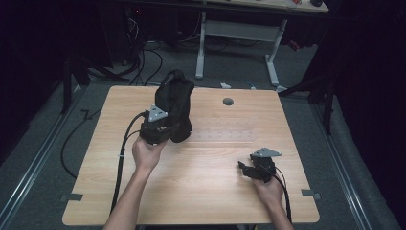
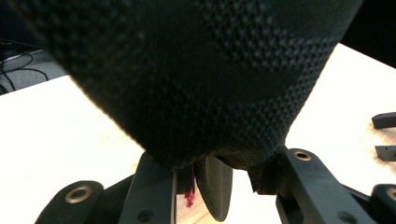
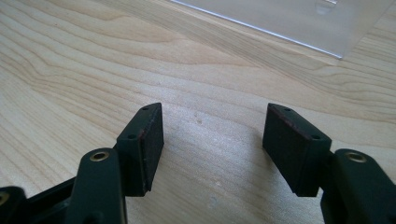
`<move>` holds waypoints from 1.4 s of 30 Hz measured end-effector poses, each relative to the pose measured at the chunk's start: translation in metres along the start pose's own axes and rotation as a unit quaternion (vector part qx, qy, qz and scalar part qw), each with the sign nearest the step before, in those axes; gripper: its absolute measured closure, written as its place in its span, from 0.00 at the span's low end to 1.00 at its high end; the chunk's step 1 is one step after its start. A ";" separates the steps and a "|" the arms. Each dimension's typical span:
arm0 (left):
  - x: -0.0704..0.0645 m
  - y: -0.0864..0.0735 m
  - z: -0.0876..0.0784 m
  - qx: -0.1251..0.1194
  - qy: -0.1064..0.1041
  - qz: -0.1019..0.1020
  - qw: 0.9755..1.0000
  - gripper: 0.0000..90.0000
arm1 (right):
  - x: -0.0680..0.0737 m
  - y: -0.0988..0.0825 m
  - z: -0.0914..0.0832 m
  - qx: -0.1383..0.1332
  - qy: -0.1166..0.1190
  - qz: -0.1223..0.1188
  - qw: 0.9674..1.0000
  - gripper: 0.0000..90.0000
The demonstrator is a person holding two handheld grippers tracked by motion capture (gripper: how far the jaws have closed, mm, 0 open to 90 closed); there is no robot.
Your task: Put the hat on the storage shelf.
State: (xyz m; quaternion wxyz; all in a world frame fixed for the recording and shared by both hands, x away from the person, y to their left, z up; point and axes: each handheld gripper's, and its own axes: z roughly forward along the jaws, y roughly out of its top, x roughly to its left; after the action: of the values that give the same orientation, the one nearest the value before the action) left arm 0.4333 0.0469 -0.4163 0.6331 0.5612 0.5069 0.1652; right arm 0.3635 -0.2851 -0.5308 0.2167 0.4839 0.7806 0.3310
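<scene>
**Black knit shoe held upright in the left tongs, right tongs idle**

Black knitted fabric forms the upper of the shoe (image 1: pixel 174 103), which stands near the far-left part of the counter (image 1: pixel 206 191), well clear of every edge. Its long axis runs close to vertical: the ankle opening points up and away from the person, and the lower end hangs toward the counter surface. Whether that end touches the wood cannot be determined from the high view.

The left tongs (image 1: pixel 160 129) hold the shoe at its near, lower end. In the left gripper view the jaws stand nearly together on a fold of the knit (image 2: pixel 201 84), with the dark sole edge visible between them. The grip is narrow and takes the material only at one end, so the shoe's mass sits above and beyond the jaws.

The right tongs (image 1: pixel 246 167) rest toward the near-right corner of the counter, well apart from the shoe. The right gripper view shows the pads (image 3: pixel 149 140) spread wide over bare wood, with nothing between them. A clear plastic sheet (image 1: pixel 222 132) lies flat on the counter between the two tongs, just beside the shoe.

From the right tongs the shoe lies to the far left, across the clear sheet. Any second grip must therefore travel diagonally toward the far-left side; the left hand (image 1: pixel 146 153) is already at the shoe.
</scene>
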 end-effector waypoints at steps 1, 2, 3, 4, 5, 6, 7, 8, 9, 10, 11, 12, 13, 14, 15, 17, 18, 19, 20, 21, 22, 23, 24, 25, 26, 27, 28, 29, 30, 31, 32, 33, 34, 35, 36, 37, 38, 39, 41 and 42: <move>0.001 0.000 0.000 -0.001 -0.001 -0.002 1.000 0.75 | 0.000 0.000 0.000 0.000 0.000 0.000 1.000 0.43; 0.001 0.000 0.000 -0.003 -0.001 -0.005 1.000 0.75 | 0.000 0.000 0.000 0.000 0.000 0.000 1.000 0.43; 0.002 0.000 -0.001 -0.002 -0.001 -0.006 1.000 0.74 | 0.000 0.000 0.000 0.000 0.000 0.000 1.000 0.43; 0.002 -0.001 -0.001 -0.002 -0.002 -0.007 1.000 0.74 | 0.000 0.000 0.000 0.000 0.000 0.000 1.000 0.43; 0.003 -0.001 -0.002 -0.002 -0.003 -0.007 1.000 0.73 | 0.000 0.000 0.000 0.000 0.000 0.000 1.000 0.43; 0.003 -0.001 -0.002 -0.002 -0.005 -0.011 1.000 0.72 | 0.000 0.000 0.000 0.000 0.000 0.000 1.000 0.43; 0.003 -0.001 -0.002 -0.001 -0.009 -0.013 1.000 0.71 | 0.000 0.000 0.000 0.000 0.000 0.000 1.000 0.43; 0.002 -0.002 -0.002 0.001 -0.011 -0.015 1.000 0.70 | 0.000 0.000 0.000 0.000 0.000 0.000 1.000 0.43; 0.002 -0.002 -0.001 0.000 -0.012 -0.018 1.000 0.68 | 0.000 0.000 0.000 0.000 0.000 0.000 1.000 0.43; 0.002 -0.001 -0.001 0.000 -0.011 -0.020 1.000 0.65 | 0.000 0.000 0.000 0.000 0.000 0.000 1.000 0.43; 0.002 -0.001 -0.001 0.000 -0.010 -0.021 1.000 0.61 | 0.000 0.000 0.000 0.000 0.000 0.000 1.000 0.43; 0.003 -0.001 -0.001 0.001 -0.009 -0.020 1.000 0.59 | 0.000 0.000 0.000 0.000 0.000 0.000 1.000 0.43; 0.004 -0.001 -0.001 0.000 -0.008 -0.021 1.000 0.55 | 0.000 0.000 0.000 0.000 0.000 0.000 1.000 0.43; 0.004 -0.002 -0.001 -0.001 -0.007 -0.021 1.000 0.52 | 0.000 0.000 0.000 0.000 0.000 0.000 1.000 0.43; 0.005 -0.002 -0.001 0.000 -0.006 -0.020 1.000 0.49 | 0.000 0.000 0.000 0.000 0.000 0.000 1.000 0.43; 0.006 -0.002 -0.002 -0.001 -0.007 -0.026 1.000 0.42 | 0.000 0.000 0.000 0.000 0.000 0.000 1.000 0.43; 0.007 -0.002 -0.002 -0.003 -0.007 -0.028 1.000 0.40 | 0.000 0.000 0.000 0.000 0.000 0.000 1.000 0.43; 0.007 -0.002 -0.002 -0.001 -0.008 -0.033 0.999 0.37 | 0.000 0.000 0.000 0.000 0.000 0.000 1.000 0.43; 0.008 -0.002 -0.002 0.003 -0.008 -0.035 0.999 0.34 | 0.000 0.000 0.000 0.000 0.000 0.000 1.000 0.43; 0.007 -0.002 -0.002 0.005 -0.008 -0.037 0.999 0.33 | 0.000 0.000 0.000 0.000 0.000 0.000 1.000 0.43; 0.007 -0.003 -0.002 0.003 -0.005 -0.037 0.999 0.31 | 0.000 0.000 0.000 0.000 0.000 0.000 1.000 0.43; 0.007 -0.003 -0.001 0.003 0.003 -0.035 0.999 0.30 | 0.000 0.000 0.000 0.000 0.000 0.000 1.000 0.43; 0.007 -0.003 0.000 0.003 0.005 -0.036 0.999 0.24 | 0.000 0.000 0.000 0.000 0.000 0.000 1.000 0.43; 0.007 -0.002 -0.001 0.004 0.001 -0.043 0.999 0.22 | 0.000 0.000 0.000 0.000 0.000 0.000 1.000 0.43; 0.007 -0.001 -0.001 0.002 0.001 -0.044 0.999 0.20 | 0.000 0.000 0.000 0.000 0.000 0.001 1.000 0.43; 0.007 -0.001 0.000 -0.001 0.002 -0.046 0.999 0.18 | 0.000 0.000 0.000 0.000 0.000 0.000 1.000 0.43; 0.007 0.000 0.000 -0.004 0.003 -0.048 0.999 0.17 | 0.000 0.000 0.000 0.000 0.000 0.001 1.000 0.43; 0.007 0.000 0.001 -0.006 0.004 -0.049 0.999 0.16 | 0.000 0.000 0.000 0.000 0.000 0.001 1.000 0.43; 0.007 -0.001 0.001 -0.008 0.006 -0.049 0.999 0.15 | 0.000 0.000 0.000 0.000 0.000 0.001 1.000 0.43; 0.007 -0.001 0.002 -0.008 0.008 -0.048 0.999 0.14 | 0.000 0.000 0.000 0.000 0.000 0.001 1.000 0.43; 0.007 -0.002 0.003 -0.007 0.009 -0.046 0.999 0.12 | 0.000 0.000 0.000 0.000 0.000 0.000 1.000 0.43; 0.007 -0.002 0.002 -0.007 0.007 -0.048 0.999 0.09 | 0.000 0.000 0.000 0.000 0.000 0.000 1.000 0.43; 0.007 -0.003 0.002 -0.006 0.006 -0.049 0.999 0.08 | 0.000 0.000 0.000 0.000 0.000 0.001 1.000 0.43; 0.007 -0.003 0.002 -0.007 0.007 -0.049 0.999 0.06 | 0.000 0.000 0.000 0.000 0.000 0.000 1.000 0.43; 0.007 -0.004 0.002 -0.009 0.006 -0.051 0.999 0.04 | 0.000 0.000 0.000 0.000 0.000 0.001 1.000 0.43; 0.007 -0.004 0.000 -0.011 0.003 -0.054 0.998 0.03 | 0.000 0.000 0.000 0.000 0.000 0.000 1.000 0.43; 0.008 -0.004 -0.001 -0.013 0.001 -0.055 0.998 0.02 | 0.000 0.000 0.000 0.000 0.000 0.001 1.000 0.43; 0.009 -0.004 -0.003 -0.017 -0.003 -0.058 0.998 0.01 | 0.000 0.000 0.000 0.000 0.000 0.000 1.000 0.43; 0.010 -0.004 -0.007 -0.020 -0.009 -0.064 0.998 0.00 | 0.000 0.000 0.000 0.000 0.000 0.001 1.000 0.43; 0.011 -0.004 -0.010 -0.021 -0.012 -0.066 0.998 0.00 | 0.000 0.000 0.000 0.000 0.000 0.000 1.000 0.43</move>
State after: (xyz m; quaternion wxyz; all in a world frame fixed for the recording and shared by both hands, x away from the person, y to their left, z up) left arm 0.4287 0.0592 -0.4229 0.6599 0.5156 0.5316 0.1270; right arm 0.3635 -0.2850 -0.5308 0.2165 0.4842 0.7804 0.3311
